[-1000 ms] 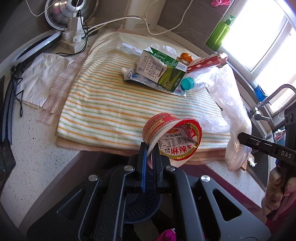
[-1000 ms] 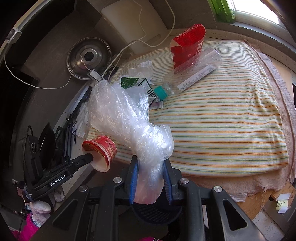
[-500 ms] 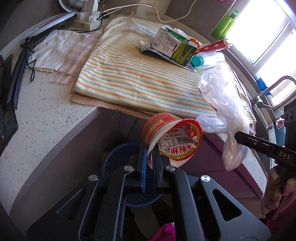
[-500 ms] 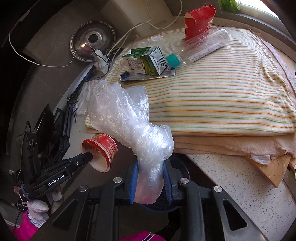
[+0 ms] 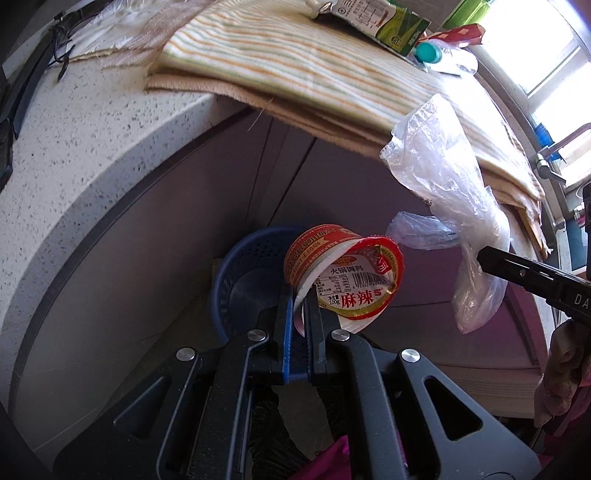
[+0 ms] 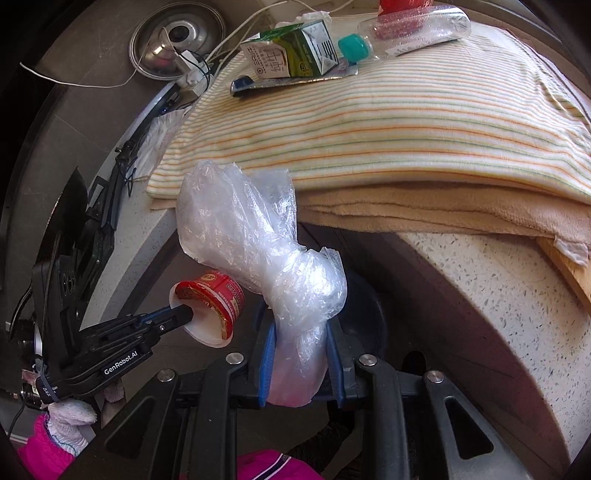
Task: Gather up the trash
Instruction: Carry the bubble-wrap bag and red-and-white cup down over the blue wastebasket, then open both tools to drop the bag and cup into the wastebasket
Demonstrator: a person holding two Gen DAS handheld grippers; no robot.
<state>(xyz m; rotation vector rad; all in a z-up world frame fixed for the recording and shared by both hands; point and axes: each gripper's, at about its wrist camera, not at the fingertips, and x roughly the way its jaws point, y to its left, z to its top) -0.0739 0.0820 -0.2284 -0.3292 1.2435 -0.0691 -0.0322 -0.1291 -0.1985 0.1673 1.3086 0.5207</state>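
Note:
My left gripper [image 5: 298, 306] is shut on the rim of a red and white sauce cup [image 5: 343, 273], held above a blue basket bin [image 5: 243, 273] on the floor by the counter. The cup also shows in the right wrist view [image 6: 212, 306]. My right gripper [image 6: 299, 332] is shut on a crumpled clear plastic bag [image 6: 258, 251], held just right of the cup; the bag also shows in the left wrist view [image 5: 447, 199]. A green milk carton [image 6: 291, 50], a clear bottle with a teal cap [image 6: 399, 31] and a flat pouch [image 6: 273, 84] lie on the striped cloth [image 6: 388, 125].
The speckled white counter [image 5: 74, 155] curves above the bin, its edge close ahead. A red box [image 5: 461, 35] lies past the carton. A steel pan lid [image 6: 173, 40], power strip and cables sit at the counter's back left. A faucet [image 5: 550, 162] is at right.
Both grippers have dropped from counter height to below the counter edge, carrying cup and bag. The blue bin has come into view under the cup.

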